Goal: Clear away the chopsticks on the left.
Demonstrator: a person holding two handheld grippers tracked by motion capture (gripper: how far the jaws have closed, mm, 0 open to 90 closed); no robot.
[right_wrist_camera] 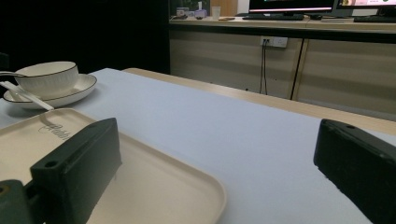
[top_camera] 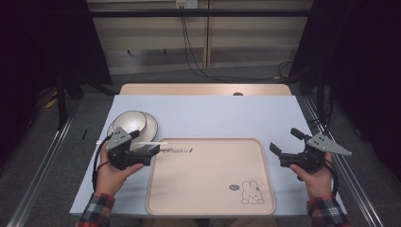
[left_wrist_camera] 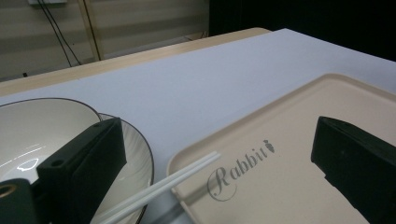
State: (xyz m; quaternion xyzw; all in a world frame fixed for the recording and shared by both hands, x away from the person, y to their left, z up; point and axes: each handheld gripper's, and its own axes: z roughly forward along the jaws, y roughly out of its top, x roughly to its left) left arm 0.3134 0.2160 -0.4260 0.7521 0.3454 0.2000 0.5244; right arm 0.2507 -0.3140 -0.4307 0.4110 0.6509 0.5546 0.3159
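High view first: a white table (top_camera: 208, 113) carries a beige tray (top_camera: 210, 177) at its near middle, printed with the word "Rabbit" at its far left and a small rabbit drawing at its near right. Just left of the tray's far left corner, a cream bowl (top_camera: 130, 120) sits on a plate (top_camera: 150, 124). A pair of white chopsticks (top_camera: 149, 143) lies across the plate's near rim, tips reaching the tray's left edge. The left gripper (top_camera: 144, 144) is held in a hand with a plaid cuff, right over the near side of the plate and the chopsticks, its jaws spread and empty. The right gripper (top_camera: 286, 140) hovers near the tray's right edge, well apart from the dishes, jaws likewise spread with nothing between them.

Left gripper view: the two black jaws stand wide apart. Between them the chopsticks (left_wrist_camera: 168, 186) slant from the plate (left_wrist_camera: 135, 154) onto the tray (left_wrist_camera: 299, 140) rim, just beside the "Rabbit" lettering. The bowl (left_wrist_camera: 42, 126) lies at the far left, behind the left jaw. Neither jaw touches the chopsticks.

Right gripper view: the jaws are released and wide, holding nothing. The tray (right_wrist_camera: 163, 186) corner lies between them, near the left jaw. Far off at the left stand the bowl (right_wrist_camera: 46, 79) on its plate (right_wrist_camera: 79, 91), with the chopsticks (right_wrist_camera: 25, 95) leaning off the plate toward the tray.
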